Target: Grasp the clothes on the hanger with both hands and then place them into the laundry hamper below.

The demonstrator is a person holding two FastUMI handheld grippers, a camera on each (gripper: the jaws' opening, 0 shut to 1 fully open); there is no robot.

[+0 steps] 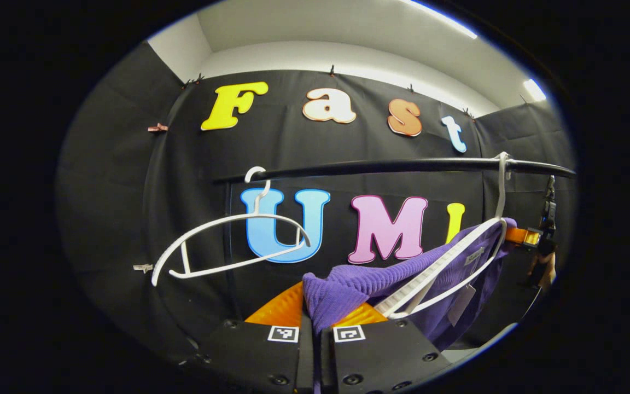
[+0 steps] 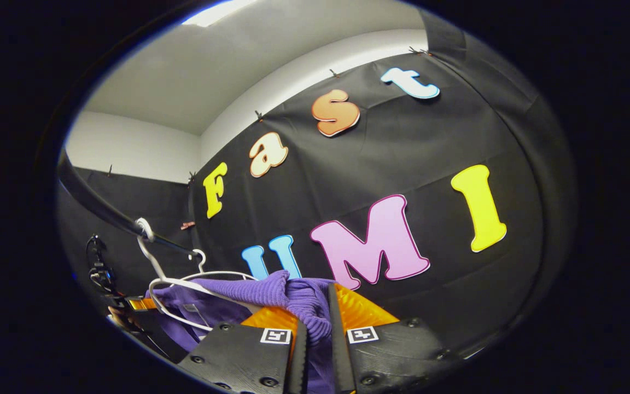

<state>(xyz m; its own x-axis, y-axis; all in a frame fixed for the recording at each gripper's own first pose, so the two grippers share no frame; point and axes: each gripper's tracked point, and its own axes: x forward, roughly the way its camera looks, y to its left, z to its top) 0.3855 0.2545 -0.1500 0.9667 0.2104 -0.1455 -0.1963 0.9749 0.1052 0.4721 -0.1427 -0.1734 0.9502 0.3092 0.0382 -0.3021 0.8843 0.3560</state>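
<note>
Now both my claws pinch the knit
Left claw (image 1: 315, 323) and right claw (image 2: 315, 328) clamp purple knit (image 1: 359, 284) still over its hanger (image 1: 441, 268); bare hanger (image 1: 227, 241) beside on the rail (image 1: 375, 166)

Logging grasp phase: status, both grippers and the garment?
Left gripper shut on purple sweater. Right gripper shut on it too. Sweater partly on white hanger. Rail overhead; hamper unseen.

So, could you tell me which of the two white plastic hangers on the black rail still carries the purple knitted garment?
The white hanger by the rail's right end carries the purple garment; the left hanger hangs bare.
</note>
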